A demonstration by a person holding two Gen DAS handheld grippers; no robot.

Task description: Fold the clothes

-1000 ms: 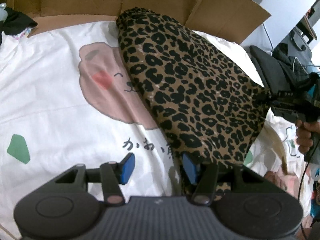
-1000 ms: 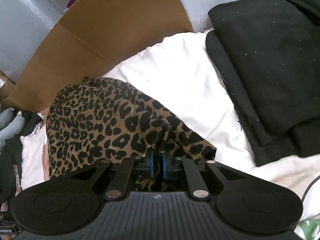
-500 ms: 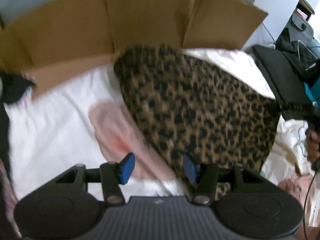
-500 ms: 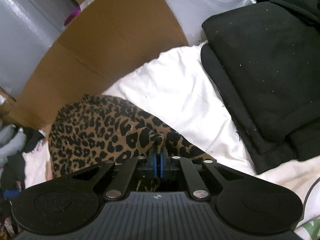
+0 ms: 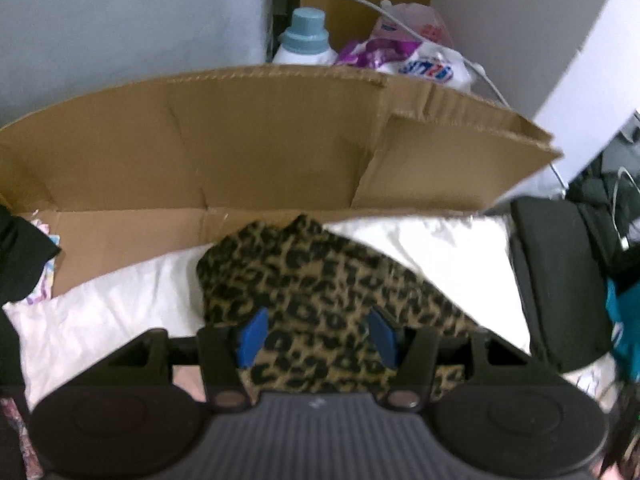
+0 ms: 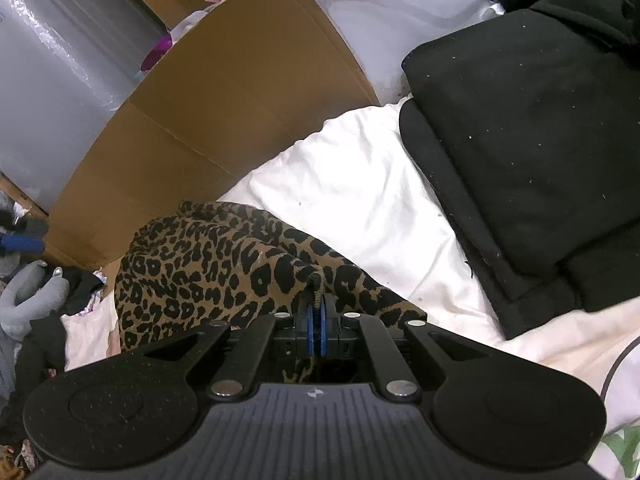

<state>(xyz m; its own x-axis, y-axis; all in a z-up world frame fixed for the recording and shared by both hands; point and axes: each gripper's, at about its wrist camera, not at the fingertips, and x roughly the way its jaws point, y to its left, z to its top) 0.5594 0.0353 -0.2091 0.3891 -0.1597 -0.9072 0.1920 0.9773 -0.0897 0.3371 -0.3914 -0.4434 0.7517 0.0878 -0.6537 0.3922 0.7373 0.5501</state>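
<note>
Left view motion-blurred, right sharp; fisheye-bent edges, soft indoor light.

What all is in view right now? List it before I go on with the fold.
leopard-print garment: one, tan with black spots, bunched on the white sheet in front of the cardboard
white sheet: one, white, spread under the garment
cardboard: one flattened box, brown, standing behind the sheet
folded black clothes: one stack, black, on the sheet to the right
detergent bottle: one, white with a blue-grey cap, behind the cardboard
plastic bags: a bunch, white, pink and purple, beside the bottle
grey cable: one, running over the bags
left gripper: open, blue pads apart over the garment
right gripper: shut on a fold of the garment
</note>
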